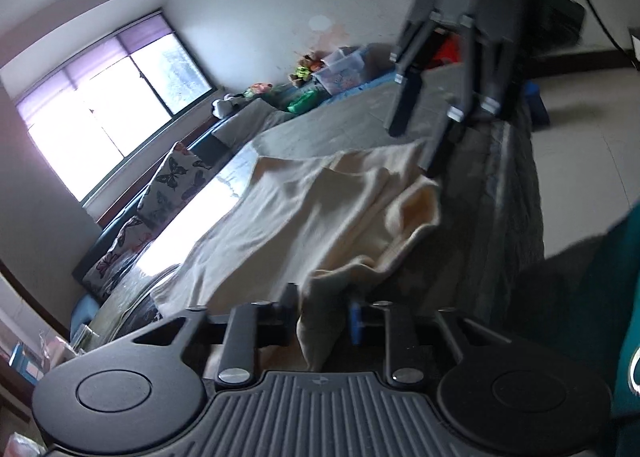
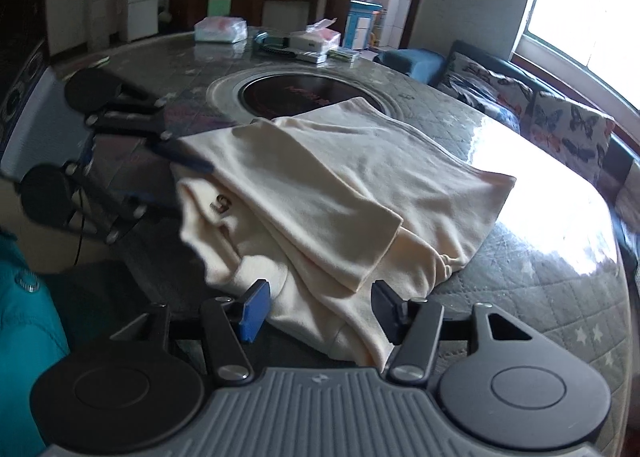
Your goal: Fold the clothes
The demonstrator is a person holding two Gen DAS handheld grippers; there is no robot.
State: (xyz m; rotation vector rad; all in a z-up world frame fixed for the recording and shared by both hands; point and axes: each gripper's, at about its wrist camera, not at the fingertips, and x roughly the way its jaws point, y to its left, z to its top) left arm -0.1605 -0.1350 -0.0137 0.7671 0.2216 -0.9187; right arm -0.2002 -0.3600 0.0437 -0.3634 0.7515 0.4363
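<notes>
The cream garment (image 2: 340, 185) lies half-folded on the round table (image 2: 540, 277) (one sleeve already laid across), the left gripper (image 1: 324, 315) pinching its near edge, the right gripper (image 2: 318, 307) spread around cloth, more folds apparently remaining.

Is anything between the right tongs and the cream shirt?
Nothing visible. The right tongs stand open with the cream shirt lying directly between the fingers at its near edge on the table.

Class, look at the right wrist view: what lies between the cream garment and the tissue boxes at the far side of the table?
In the right wrist view, a round dark cooktop set into the table lies between the cream garment and the tissue boxes.
</notes>
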